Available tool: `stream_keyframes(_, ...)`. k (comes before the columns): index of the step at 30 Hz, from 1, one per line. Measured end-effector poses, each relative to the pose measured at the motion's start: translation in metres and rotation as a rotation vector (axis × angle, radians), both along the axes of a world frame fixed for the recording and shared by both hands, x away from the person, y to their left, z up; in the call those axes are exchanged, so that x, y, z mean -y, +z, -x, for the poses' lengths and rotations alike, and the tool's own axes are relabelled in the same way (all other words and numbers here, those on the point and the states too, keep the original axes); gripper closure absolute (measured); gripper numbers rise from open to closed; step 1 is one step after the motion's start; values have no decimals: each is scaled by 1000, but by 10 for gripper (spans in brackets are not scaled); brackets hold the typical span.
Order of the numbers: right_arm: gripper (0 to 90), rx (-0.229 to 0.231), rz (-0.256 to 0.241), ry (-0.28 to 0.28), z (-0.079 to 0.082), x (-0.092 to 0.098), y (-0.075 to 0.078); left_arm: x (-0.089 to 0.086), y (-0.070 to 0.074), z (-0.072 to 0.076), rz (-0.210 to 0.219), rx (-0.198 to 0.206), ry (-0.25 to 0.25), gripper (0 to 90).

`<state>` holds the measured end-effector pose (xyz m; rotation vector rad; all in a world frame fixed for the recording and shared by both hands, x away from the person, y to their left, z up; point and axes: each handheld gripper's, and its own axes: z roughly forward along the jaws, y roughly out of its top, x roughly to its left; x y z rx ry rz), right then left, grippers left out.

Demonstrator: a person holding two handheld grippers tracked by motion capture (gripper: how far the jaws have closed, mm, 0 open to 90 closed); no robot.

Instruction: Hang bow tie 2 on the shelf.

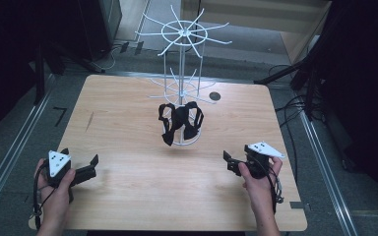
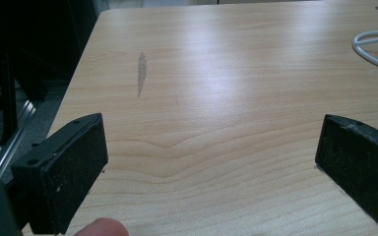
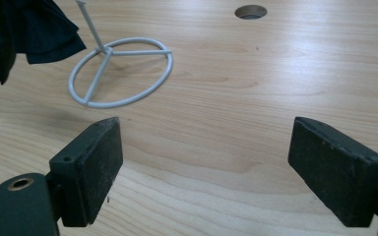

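Wood table (image 1: 128,123), dark room. Black garment (image 1: 179,120) hangs on white wire rack (image 1: 182,73) at 12 o'clock. My left gripper (image 1: 81,164) and right gripper (image 1: 232,162): fingers wide apart, empty. Risk: tugging cloth tips the light rack.

Left gripper (image 1: 81,166) and right gripper (image 1: 232,163), hand-held low and well apart, jaws wide, nothing between.

Hung black and limp, a bundle of cloth (image 1: 179,120) with looped straps, from the lower arms of a white wire rack (image 1: 183,73) standing upright mid-table on a ring base, dangling above the wood
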<state>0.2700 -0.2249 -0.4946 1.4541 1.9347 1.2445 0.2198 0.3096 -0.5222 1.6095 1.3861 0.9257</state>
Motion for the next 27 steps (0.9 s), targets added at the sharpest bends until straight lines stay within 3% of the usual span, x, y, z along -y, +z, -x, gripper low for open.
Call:
stream_keyframes(17,140,-21,3,-67,6,40,-14,0,0,0,1,0,-1,0)
stream_keyframes(23,140,-41,15,-86,7,57,-24,0,0,0,1,0,-2,0)
stream_keyframes(27,142,-48,-3,-112,10,70,-30,0,0,0,1,0,2,0)
